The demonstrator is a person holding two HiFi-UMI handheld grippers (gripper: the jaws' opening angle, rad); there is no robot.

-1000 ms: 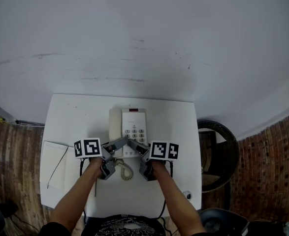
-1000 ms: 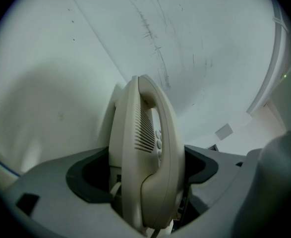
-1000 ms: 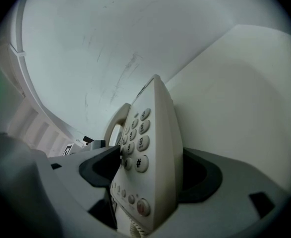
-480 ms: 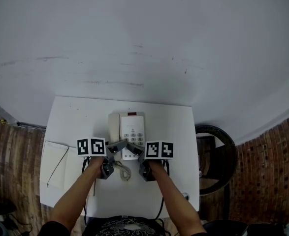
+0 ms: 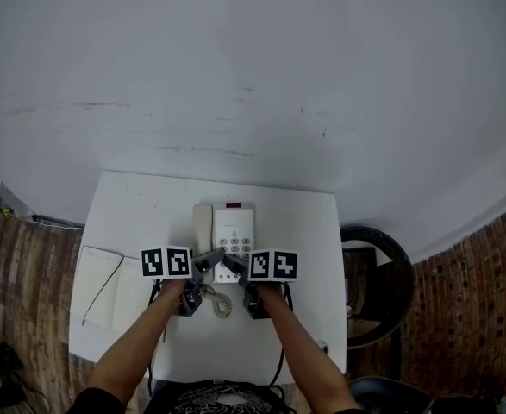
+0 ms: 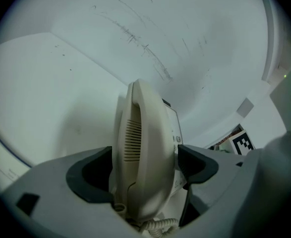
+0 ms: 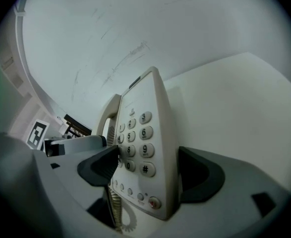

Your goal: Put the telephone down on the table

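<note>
From the head view, a cream plastic push-button telephone lies flat on the white rectangular table. It sits near the middle of the table, with both grippers at its near end and the black-and-white marker cubes to either side. Only this view takes in the white notebook well to the left, the brown wood-patterned floor and the scuffed pale wall. The left gripper view shows what the head view cannot: the left gripper has its dark, rounded pads set against the telephone's left side. The smooth curved handset, with its slotted earpiece grille, fills the gap between them, so the jaws are clamped on it. The right gripper view alone shows the slanted keypad of round grey buttons and a red-centred button at the bottom corner. The right gripper straddles the telephone's right edge. Its jaws have just been opening and stand spread wide, one pad over the keys and the other beside the smooth side wall, not squeezing. The ribbed coiled cord curls beneath, between the two grippers.
</note>
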